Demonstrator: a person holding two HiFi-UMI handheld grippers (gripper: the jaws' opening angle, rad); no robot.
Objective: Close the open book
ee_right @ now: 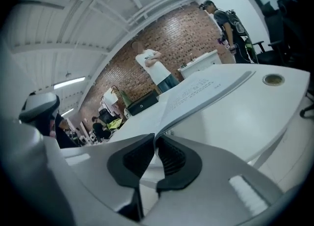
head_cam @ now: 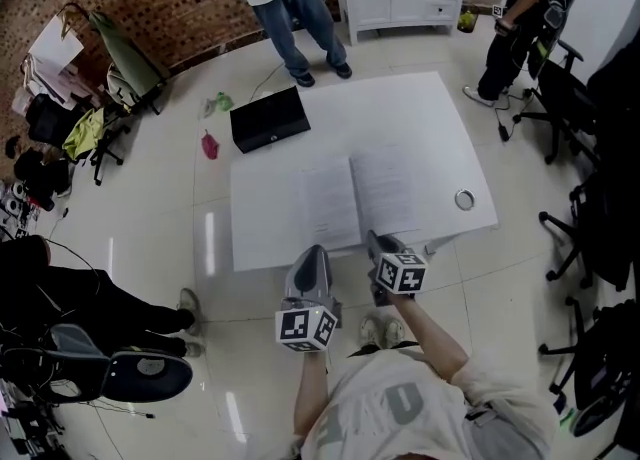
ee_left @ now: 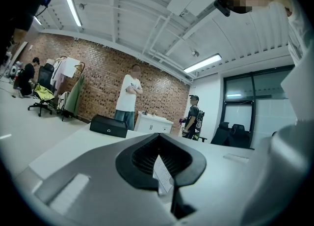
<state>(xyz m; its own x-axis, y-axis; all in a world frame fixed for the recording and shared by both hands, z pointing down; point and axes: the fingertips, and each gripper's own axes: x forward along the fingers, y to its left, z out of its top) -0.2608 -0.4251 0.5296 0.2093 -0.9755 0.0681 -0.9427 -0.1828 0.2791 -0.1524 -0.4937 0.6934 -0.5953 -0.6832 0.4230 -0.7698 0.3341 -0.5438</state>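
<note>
Right tongs (head_cam: 380, 244) are closed on the right near edge of the book (head_cam: 352, 198), left tongs (head_cam: 313, 254) on its left edge; it lies open on the table (head_cam: 440, 113). A single pinched leaf may be torn or pulled free if swung quickly.

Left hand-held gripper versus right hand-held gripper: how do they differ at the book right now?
The left hand-held gripper sits at the left page of the open book, the right hand-held gripper at its right page. The right one's jaws are pinched on the page edge; the left one's pads stand wider around a white sheet, grip unclear. The right one is rolled sideways; the left is level. Both reach in from the near edge of the table.
</note>
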